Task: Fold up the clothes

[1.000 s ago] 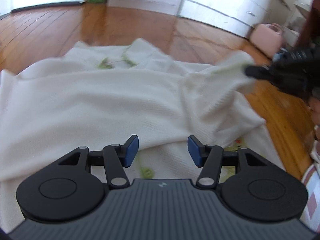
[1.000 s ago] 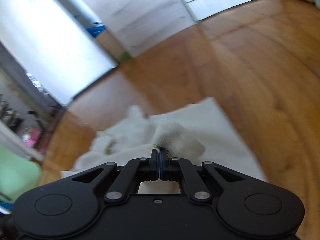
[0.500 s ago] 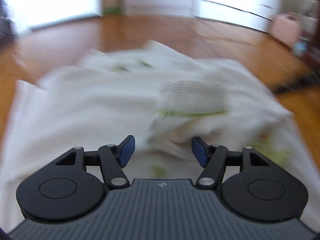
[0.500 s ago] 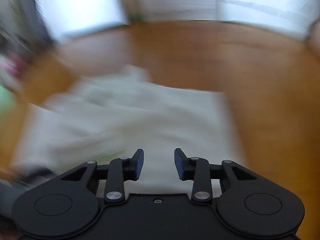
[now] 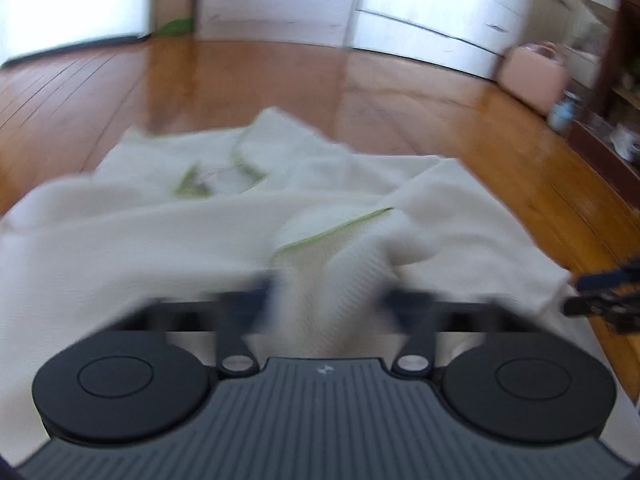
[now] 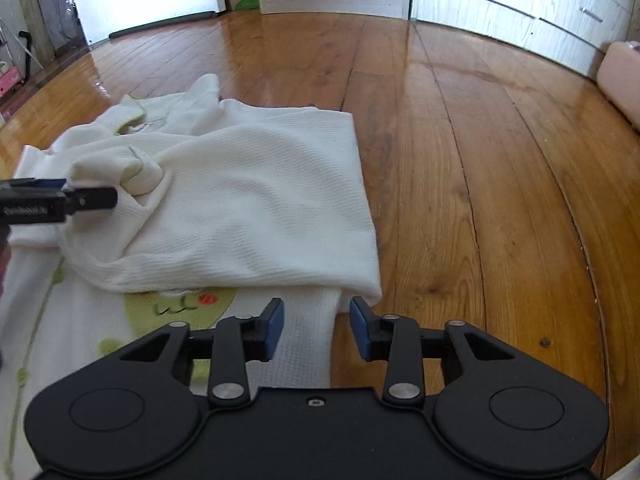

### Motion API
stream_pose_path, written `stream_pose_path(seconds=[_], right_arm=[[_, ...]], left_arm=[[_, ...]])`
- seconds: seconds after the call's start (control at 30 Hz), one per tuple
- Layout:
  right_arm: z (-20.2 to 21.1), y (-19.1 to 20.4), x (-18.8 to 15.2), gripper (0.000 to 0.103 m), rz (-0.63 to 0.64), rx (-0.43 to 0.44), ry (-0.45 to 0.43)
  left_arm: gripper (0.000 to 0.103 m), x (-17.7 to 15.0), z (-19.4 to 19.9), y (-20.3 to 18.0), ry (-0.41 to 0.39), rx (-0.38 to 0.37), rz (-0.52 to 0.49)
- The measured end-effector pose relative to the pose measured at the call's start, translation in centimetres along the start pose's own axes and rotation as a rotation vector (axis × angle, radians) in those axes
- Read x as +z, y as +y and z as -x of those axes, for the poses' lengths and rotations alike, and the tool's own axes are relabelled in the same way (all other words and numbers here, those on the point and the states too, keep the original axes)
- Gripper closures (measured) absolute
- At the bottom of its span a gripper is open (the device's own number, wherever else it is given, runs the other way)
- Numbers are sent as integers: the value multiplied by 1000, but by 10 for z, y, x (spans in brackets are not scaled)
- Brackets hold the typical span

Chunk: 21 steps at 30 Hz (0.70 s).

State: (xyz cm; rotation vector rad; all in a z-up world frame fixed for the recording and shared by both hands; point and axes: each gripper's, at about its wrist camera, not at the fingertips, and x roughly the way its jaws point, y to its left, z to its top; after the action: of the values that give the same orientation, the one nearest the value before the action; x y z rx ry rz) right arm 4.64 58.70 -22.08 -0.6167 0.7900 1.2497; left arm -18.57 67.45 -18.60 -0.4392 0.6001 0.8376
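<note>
While bare floor (image 6: 480, 160) beside garment (image 6: 248, 208)

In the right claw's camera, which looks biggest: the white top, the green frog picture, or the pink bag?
1. White top, by far.
2. Green frog picture.
3. Pink bag, though it is farther away and cut off, so this is unsure.

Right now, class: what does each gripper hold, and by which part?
The left gripper is closing on the white garment's green-edged sleeve cuff. The right gripper, jaws opening, holds nothing.

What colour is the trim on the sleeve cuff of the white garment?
Light green; the sleeve cuff shows it best in the left wrist view.
</note>
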Motion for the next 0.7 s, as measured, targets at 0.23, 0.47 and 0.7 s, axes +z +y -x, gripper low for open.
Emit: stream_pose_path(seconds=[0.23,0.47,0.7], right_arm=[[-14,-14,-12,56,-89,-75,-35],[-14,-9,-8,56,-72,-100,-43],[-18,17,-3,50,121,-113,-125]], left_arm=[[70,-9,75,33,-214,279,278],[51,-36,57,74,25,331,274],[29,-33,48,99,-21,165,406]])
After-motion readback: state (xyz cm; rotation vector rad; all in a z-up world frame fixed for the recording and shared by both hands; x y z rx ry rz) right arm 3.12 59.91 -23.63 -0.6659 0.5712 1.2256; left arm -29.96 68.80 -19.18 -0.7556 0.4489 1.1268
